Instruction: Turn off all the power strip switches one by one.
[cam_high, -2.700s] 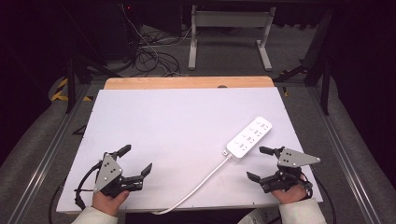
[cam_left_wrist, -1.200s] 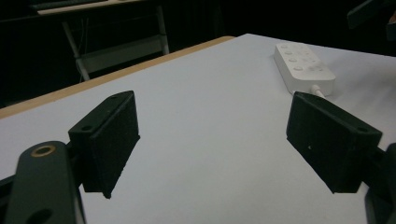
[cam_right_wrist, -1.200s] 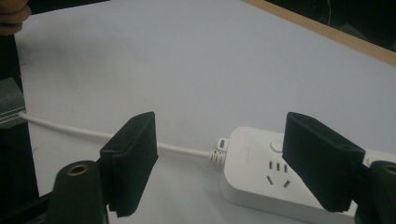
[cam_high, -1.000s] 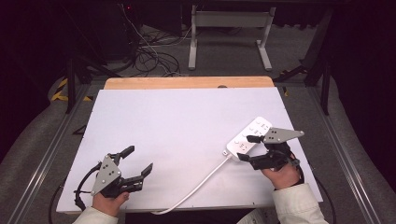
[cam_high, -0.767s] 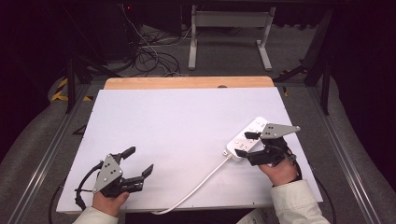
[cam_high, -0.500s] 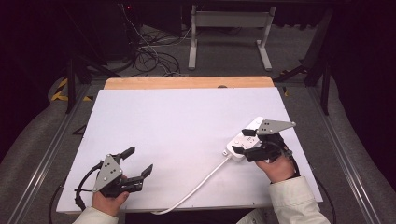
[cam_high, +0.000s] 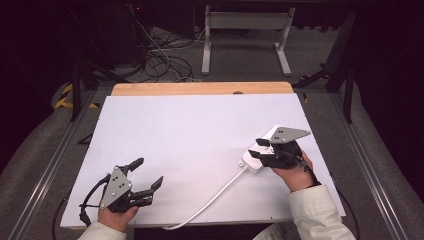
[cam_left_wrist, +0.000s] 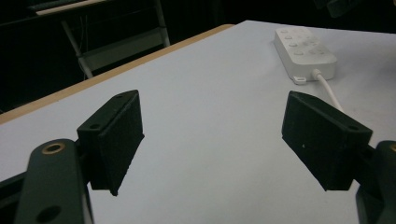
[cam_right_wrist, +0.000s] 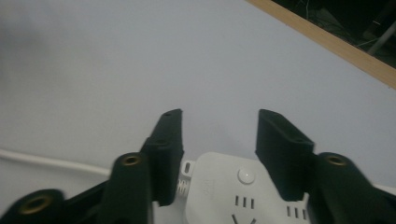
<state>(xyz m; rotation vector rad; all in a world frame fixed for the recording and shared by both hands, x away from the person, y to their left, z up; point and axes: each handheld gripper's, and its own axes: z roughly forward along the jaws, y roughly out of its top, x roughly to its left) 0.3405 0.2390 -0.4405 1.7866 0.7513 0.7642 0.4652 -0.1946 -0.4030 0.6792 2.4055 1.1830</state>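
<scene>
A white power strip (cam_high: 251, 161) lies on the right part of the white tabletop (cam_high: 190, 130), and its white cable (cam_high: 210, 200) runs toward the near edge. My right gripper (cam_high: 258, 148) hangs over the strip's cable end. In the right gripper view its jaws stand apart just above that end of the strip (cam_right_wrist: 233, 191), and I see no grip on it. The right gripper (cam_right_wrist: 219, 121) is open. Near the front left corner my left gripper (cam_high: 148, 172) is held open, with nothing between its jaws (cam_left_wrist: 210, 135). The strip (cam_left_wrist: 306, 51) lies far ahead of it.
A wooden strip (cam_high: 200, 88) borders the table's far edge. Beyond it stand a metal frame (cam_high: 245, 30) and loose cables (cam_high: 160, 55) on the floor. Metal rails (cam_high: 45, 170) run along both sides of the table.
My right gripper has travelled from the front right corner up and to the left until it is over the power strip's cable end. The left gripper and the strip have stayed put.
</scene>
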